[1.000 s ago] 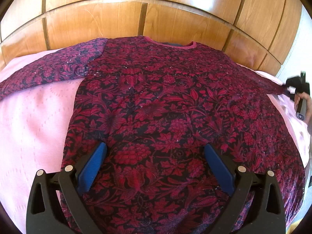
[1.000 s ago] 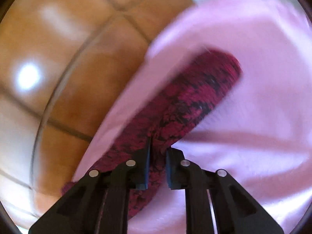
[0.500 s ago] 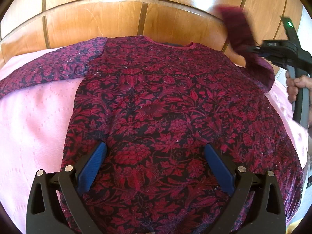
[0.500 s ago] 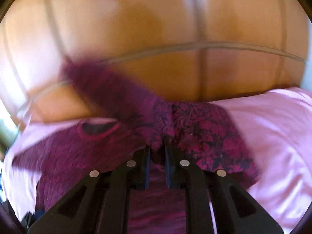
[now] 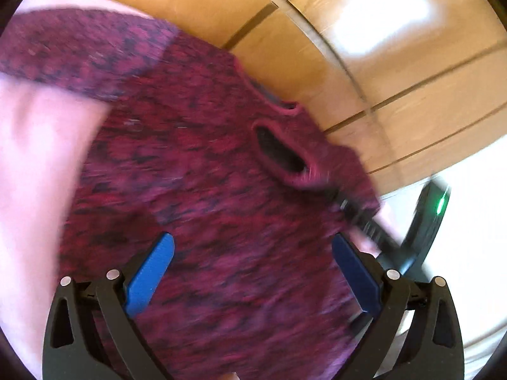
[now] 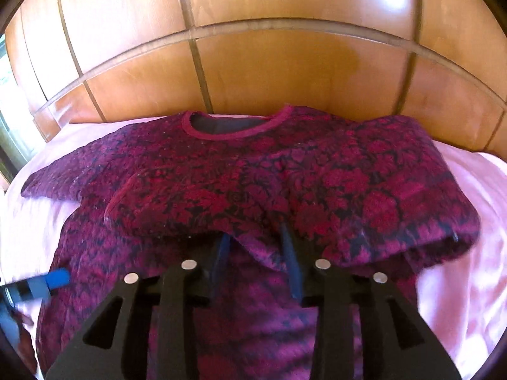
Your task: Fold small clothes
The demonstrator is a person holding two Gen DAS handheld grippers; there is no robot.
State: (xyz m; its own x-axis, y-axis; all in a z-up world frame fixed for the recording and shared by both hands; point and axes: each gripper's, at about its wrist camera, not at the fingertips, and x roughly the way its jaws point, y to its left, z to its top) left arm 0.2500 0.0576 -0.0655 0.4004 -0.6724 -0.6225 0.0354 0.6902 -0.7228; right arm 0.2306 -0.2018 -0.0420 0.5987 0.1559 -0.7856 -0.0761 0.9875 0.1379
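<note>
While the right gripper [image 6: 256,247] stands half-open under the folded sleeve [image 6: 196,202] of the dark red flowered fabric top [image 6: 364,190], the other sleeve [image 5: 63,47] – lying leftward – is nearer the wide-open left gripper [image 5: 252,253].

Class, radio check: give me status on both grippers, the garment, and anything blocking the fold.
Left gripper open above the red floral top. Right gripper open, right sleeve draped across chest. Left sleeve outstretched. No obstruction visible.

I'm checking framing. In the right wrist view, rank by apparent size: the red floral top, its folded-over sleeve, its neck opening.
1. Red floral top, largest.
2. Folded-over sleeve, lying across the chest.
3. Neck opening, smallest.
The gaps are plain.
</note>
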